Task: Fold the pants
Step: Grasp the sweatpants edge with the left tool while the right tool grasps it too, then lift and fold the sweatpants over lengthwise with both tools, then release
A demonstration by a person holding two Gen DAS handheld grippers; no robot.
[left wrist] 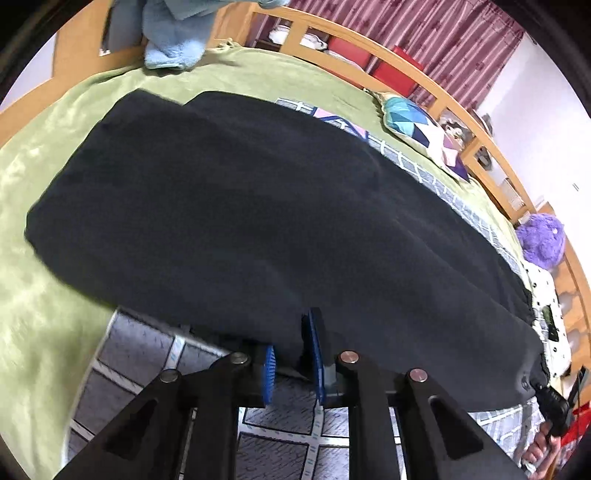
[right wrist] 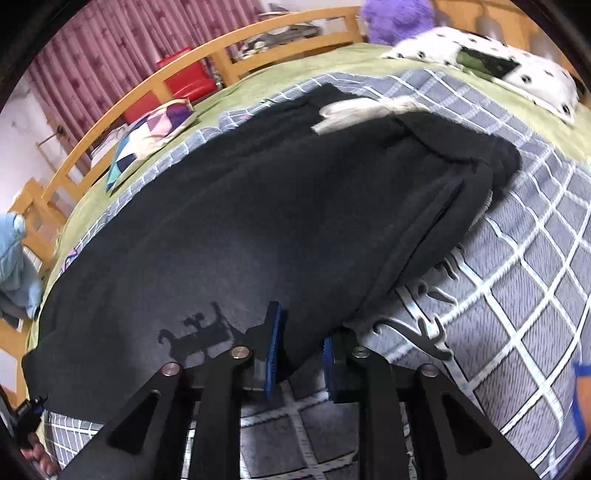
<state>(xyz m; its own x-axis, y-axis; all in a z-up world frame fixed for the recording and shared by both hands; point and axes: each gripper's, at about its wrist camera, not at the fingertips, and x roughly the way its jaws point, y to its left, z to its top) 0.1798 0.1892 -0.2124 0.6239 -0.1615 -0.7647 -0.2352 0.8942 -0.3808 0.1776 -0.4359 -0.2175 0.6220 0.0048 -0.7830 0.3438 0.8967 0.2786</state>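
Where the left wrist view looks down its own fingers, the left gripper (left wrist: 291, 356) has its two blue pads (left wrist: 316, 354) drawn close together on the near edge of the black pants (left wrist: 258, 206), with dark cloth pinched between them. The pants lie lengthwise across a grey checked blanket (left wrist: 280, 424) spread over a green bed cover (left wrist: 40, 258). Their hem end points toward a light blue towel (left wrist: 173, 40) at the far left, and the waist end runs off toward the right, where the other gripper's black body and part of a hand (left wrist: 543, 443) show at the frame edge. A wooden bed rail (left wrist: 369, 55) curves behind, with a patchwork cushion (left wrist: 413, 122), a purple plush toy (left wrist: 541, 240) and pink curtains (left wrist: 424, 33) beyond. No writing can be read here.

From the right wrist view, the right gripper (right wrist: 301, 354) likewise has its blue pads nearly closed on the near edge of the pants (right wrist: 240, 229), close to the waistband, fabric gripped between them. A pale pocket lining (right wrist: 354, 110) lies turned out near the waist at the far side. On the checked blanket (right wrist: 517, 295) just right of the gripper, large dark cursive lettering (right wrist: 421, 314) is printed, but it cannot be made out. A white spotted pillow (right wrist: 535, 74) lies at the upper right, well apart from the pants.
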